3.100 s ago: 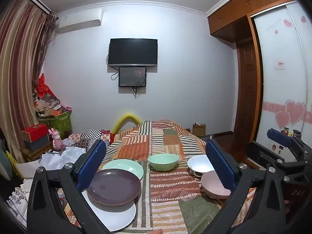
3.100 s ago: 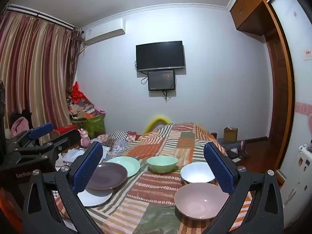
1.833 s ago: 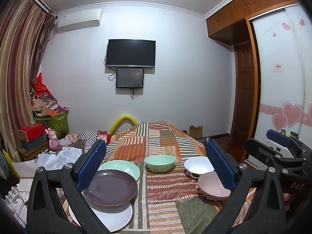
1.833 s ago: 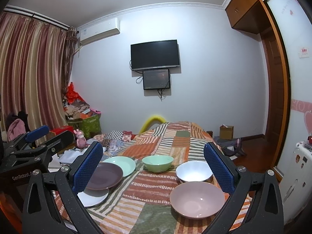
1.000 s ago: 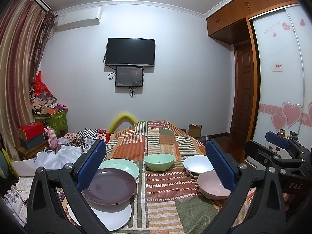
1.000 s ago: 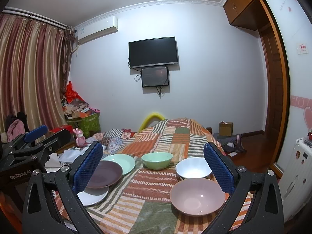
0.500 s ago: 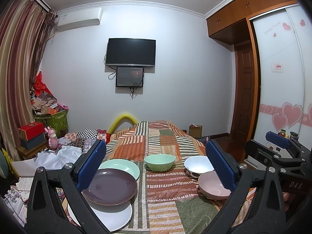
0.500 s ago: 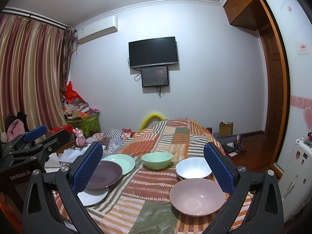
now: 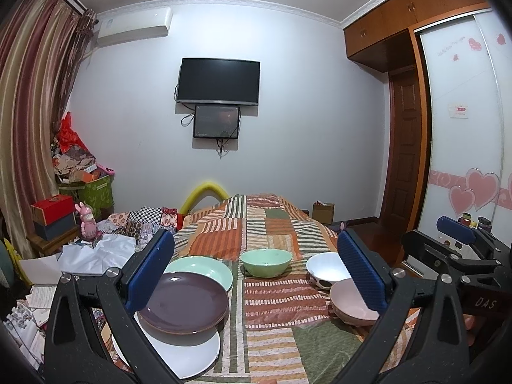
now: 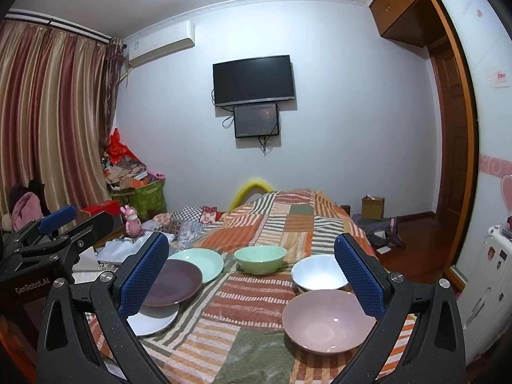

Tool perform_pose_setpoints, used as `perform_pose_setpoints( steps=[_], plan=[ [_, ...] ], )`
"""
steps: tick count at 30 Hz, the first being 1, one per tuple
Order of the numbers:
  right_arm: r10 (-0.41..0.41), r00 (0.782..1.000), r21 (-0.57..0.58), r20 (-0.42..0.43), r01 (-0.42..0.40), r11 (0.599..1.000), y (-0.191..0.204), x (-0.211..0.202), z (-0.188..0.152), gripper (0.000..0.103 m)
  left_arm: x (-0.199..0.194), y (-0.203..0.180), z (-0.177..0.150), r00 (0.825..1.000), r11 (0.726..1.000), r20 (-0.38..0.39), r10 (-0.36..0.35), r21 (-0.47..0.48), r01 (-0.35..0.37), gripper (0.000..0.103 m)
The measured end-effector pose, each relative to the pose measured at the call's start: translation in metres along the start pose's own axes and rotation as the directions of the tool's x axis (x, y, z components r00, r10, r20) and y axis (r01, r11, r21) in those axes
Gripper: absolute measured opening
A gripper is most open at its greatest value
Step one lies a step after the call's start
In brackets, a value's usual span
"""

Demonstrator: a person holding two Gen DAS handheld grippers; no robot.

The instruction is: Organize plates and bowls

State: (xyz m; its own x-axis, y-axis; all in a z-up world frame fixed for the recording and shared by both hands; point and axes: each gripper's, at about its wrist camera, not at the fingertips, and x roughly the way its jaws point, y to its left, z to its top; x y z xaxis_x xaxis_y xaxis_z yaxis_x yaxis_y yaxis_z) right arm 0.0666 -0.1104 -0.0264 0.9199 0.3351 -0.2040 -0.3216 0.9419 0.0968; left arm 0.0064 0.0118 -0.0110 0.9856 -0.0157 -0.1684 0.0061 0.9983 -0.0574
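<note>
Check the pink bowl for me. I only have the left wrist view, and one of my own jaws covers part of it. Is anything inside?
Observer: No. The right wrist view shows the pink bowl whole. It is empty and sits upright on the quilt.
Operator: Good. From over there, is my gripper touching any plate?
Observer: No. The left gripper shows at the left edge of the right wrist view, to the left of the purple plate, and it touches no dish.
</note>
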Motion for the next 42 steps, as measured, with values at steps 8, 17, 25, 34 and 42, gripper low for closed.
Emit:
perform_pose_setpoints(
  steps=[8,17,25,34,42],
  plan=[
    [0.088,0.992,0.013,-0.089,-0.087,0.996,0.010,0.030,-0.014,0.103,0.017,0.019,-0.009,0.998,0.999,-0.051,0.032,-0.005,-0.032,0.103],
    [0.155,0.966,0.009,-0.206,-0.156,0.988,0.031,0.074,-0.032,0.103,0.048,0.064,-0.026,0.984,0.994,-0.149,0.096,-0.029,-0.101,0.103],
    [0.198,0.932,0.026,-0.303,-0.200,0.980,0.046,0.115,-0.046,0.100,0.082,0.110,-0.050,0.952,0.984,-0.258,0.165,-0.027,-0.177,0.088],
    [0.220,0.881,0.012,-0.418,-0.237,0.972,0.066,0.161,-0.063,0.071,0.132,0.180,-0.082,0.885,0.975,-0.444,0.136,-0.099,-0.199,0.072],
    [0.219,0.835,0.013,-0.504,-0.246,0.969,0.076,0.201,-0.080,0.065,0.176,0.226,-0.115,0.813,0.962,-0.571,0.113,-0.143,-0.234,0.049]
  ],
)
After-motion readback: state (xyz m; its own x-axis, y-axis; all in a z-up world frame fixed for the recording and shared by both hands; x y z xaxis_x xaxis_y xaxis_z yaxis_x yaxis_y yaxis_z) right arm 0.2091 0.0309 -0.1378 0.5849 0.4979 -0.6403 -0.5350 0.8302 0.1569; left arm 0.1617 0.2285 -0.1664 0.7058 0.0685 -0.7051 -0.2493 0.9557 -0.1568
